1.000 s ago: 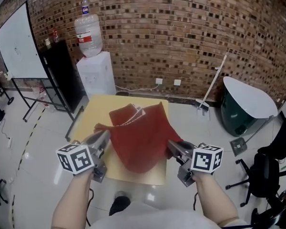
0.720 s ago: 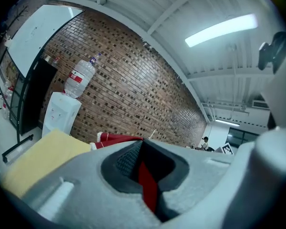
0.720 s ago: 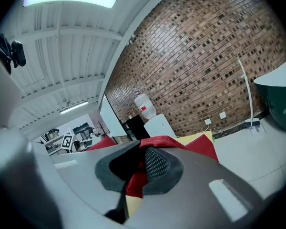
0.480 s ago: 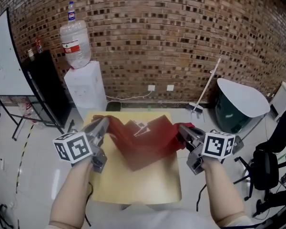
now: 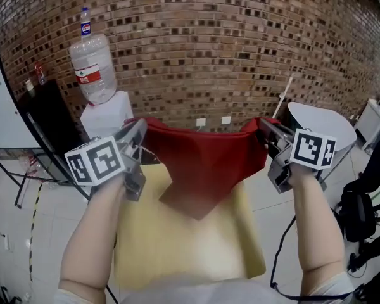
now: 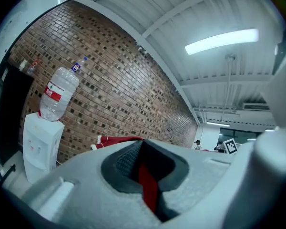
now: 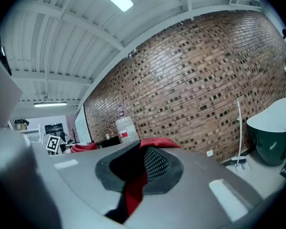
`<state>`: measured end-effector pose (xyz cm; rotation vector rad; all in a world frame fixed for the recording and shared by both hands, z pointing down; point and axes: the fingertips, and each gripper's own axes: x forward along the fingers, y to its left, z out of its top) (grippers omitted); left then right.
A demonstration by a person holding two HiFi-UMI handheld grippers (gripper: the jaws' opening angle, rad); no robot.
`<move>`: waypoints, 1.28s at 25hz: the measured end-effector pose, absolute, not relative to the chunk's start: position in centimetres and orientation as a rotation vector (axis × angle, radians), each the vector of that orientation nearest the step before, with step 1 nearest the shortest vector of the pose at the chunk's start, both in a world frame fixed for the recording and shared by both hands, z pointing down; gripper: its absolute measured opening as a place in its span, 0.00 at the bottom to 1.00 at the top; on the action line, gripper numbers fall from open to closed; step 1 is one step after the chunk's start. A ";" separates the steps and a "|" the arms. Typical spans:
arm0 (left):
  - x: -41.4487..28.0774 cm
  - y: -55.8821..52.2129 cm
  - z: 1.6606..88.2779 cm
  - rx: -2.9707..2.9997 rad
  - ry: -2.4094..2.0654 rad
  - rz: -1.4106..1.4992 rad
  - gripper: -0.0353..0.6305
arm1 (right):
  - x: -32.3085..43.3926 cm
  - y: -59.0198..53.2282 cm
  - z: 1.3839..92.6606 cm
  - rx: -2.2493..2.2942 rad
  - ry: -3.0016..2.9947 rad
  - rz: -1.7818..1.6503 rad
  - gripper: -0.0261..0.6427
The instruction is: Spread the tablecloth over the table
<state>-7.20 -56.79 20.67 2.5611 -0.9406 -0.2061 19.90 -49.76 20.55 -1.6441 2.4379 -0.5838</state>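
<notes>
A red tablecloth hangs stretched in the air between my two grippers, its lower corner drooping over the far part of the yellow table. My left gripper is shut on the cloth's left corner, and a red strip of tablecloth shows pinched between its jaws. My right gripper is shut on the right corner; red tablecloth is clamped there too. Both grippers are held high and level, pointing at the brick wall.
A water dispenser with a big bottle stands left of the table against the brick wall. A black cabinet is further left. A green bin with a white lid and a leaning white pole are at right, a black chair beyond.
Both grippers have risen and moved forward and apart, lifting the cloth off the table. The crumpled cloth is now pulled out into a hanging sheet between them.
</notes>
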 end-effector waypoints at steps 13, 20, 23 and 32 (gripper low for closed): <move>-9.9 -65.9 11.1 2.640 -1.060 -0.396 0.06 | 19.9 -58.9 11.4 -1.676 2.407 -0.385 0.05; -12.9 -68.5 4.9 2.684 -1.164 -0.486 0.06 | 18.5 -62.4 5.2 -1.616 2.428 -0.216 0.05; -13.7 -68.4 3.2 2.724 -1.203 -0.513 0.06 | 18.4 -62.6 3.5 -1.597 2.455 -0.121 0.05; -14.1 -69.4 10.5 2.688 -1.206 -0.358 0.06 | 18.4 -63.8 12.6 -1.652 2.451 -0.370 0.05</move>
